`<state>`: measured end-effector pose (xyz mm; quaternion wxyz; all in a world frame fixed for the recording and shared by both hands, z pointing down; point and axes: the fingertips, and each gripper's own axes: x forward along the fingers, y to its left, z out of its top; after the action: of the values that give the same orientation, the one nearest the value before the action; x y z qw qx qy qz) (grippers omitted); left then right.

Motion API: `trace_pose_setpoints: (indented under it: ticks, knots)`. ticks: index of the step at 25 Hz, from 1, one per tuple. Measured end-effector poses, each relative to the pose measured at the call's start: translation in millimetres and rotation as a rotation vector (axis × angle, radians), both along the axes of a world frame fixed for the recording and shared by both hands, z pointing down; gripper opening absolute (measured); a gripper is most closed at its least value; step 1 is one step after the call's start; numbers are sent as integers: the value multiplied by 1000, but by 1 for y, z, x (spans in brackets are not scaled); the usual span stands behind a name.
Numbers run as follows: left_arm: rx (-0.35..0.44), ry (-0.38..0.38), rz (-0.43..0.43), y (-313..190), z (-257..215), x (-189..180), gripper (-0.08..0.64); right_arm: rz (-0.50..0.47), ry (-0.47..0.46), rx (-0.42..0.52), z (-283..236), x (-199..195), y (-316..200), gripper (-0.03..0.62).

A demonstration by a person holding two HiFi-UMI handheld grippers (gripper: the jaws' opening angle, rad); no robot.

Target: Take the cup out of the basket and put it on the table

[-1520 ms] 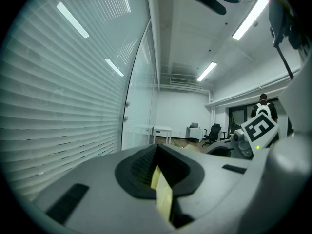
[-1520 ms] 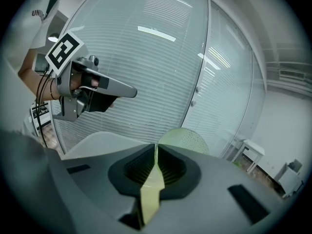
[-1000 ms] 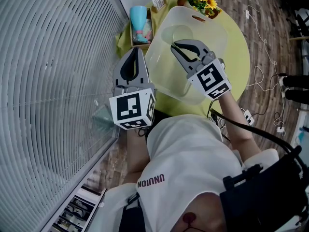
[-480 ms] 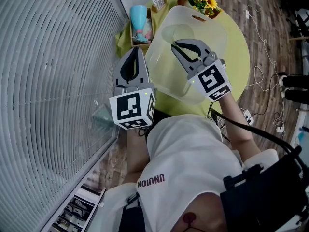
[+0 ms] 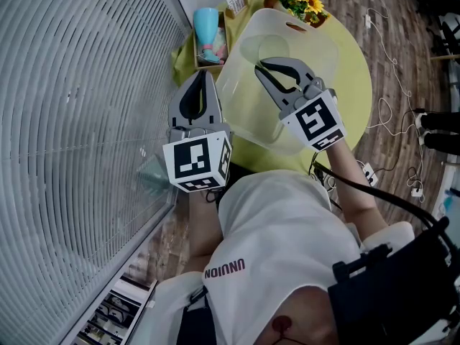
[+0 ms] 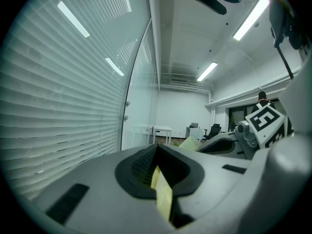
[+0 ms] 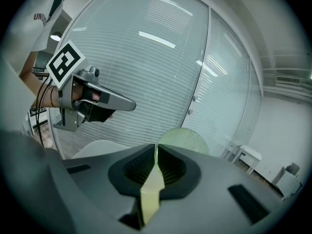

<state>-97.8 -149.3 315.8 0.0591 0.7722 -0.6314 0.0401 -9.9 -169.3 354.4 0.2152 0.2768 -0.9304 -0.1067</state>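
In the head view the cup (image 5: 264, 50) sits inside the translucent basket (image 5: 244, 117) on the round yellow table (image 5: 356, 85), with the right gripper (image 5: 259, 66) above the basket near the cup. The left gripper (image 5: 205, 75) is outside the basket's left wall, near a blue vase (image 5: 206, 21). In the left gripper view its jaws meet tip to tip on nothing, with window blinds (image 6: 58, 106) alongside, and in the right gripper view the jaws are likewise pressed together and empty
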Motion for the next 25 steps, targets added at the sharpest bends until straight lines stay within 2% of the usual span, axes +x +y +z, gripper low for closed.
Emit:
trace_pose_setpoints:
  ticks: [25]
  knots:
    - [0, 4, -3, 1, 0, 0, 12, 20, -2, 34, -4, 4, 0, 35]
